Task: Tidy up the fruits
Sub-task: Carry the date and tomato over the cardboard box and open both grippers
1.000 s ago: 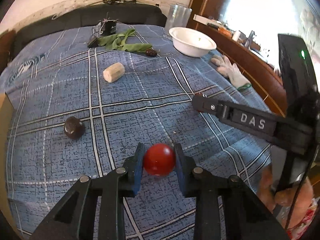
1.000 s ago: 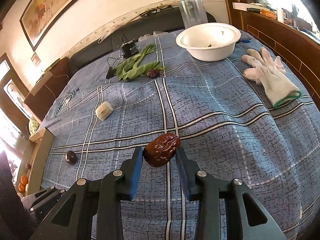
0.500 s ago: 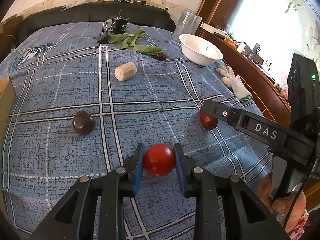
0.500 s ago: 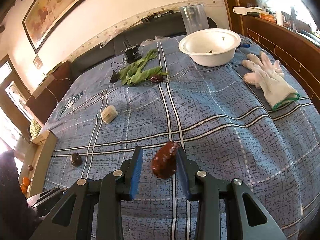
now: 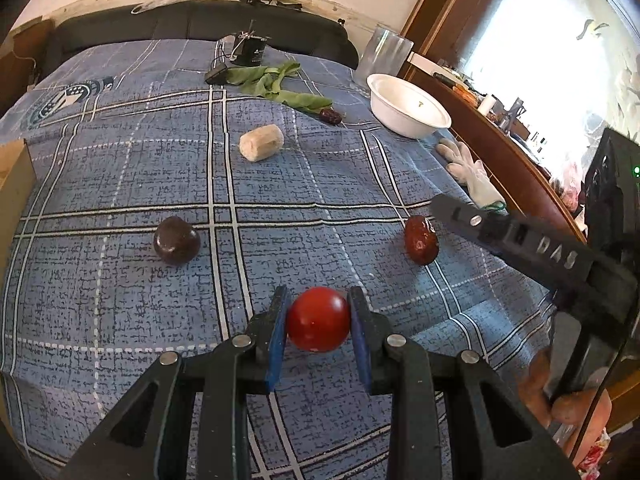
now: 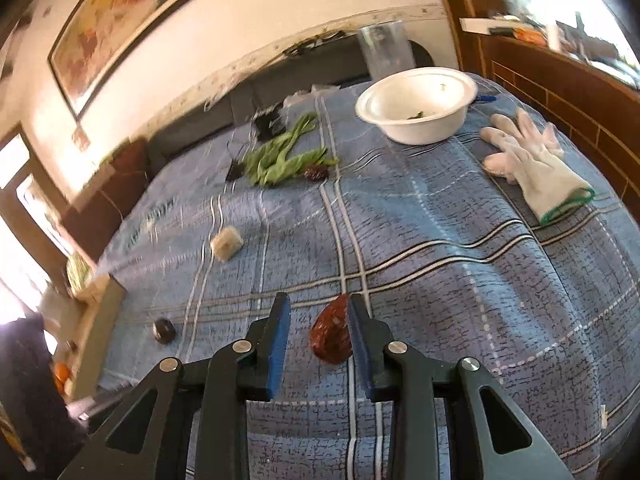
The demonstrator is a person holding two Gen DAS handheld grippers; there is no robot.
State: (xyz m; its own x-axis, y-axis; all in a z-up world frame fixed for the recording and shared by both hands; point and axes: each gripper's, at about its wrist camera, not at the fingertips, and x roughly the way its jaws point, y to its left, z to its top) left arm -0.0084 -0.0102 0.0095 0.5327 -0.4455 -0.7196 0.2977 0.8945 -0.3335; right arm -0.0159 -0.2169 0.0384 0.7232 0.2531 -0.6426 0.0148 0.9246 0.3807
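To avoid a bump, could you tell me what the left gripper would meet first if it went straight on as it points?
Most likely the bare blue checked cloth just beyond its tomato; the dark fruit and the date lie off to either side.

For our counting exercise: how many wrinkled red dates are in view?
2. The first date lies between the right hand-held gripper's fingers; the second date sits beside the green leaves, farther back. More could be hidden.

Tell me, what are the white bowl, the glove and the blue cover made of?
The white bowl looks like smooth plastic or foam, matte, with a thin rolled rim. The glove seems knitted cotton, soft and limp, with a green cuff edge. The blue cover is woven cloth; it wrinkles and shows a checked weave.
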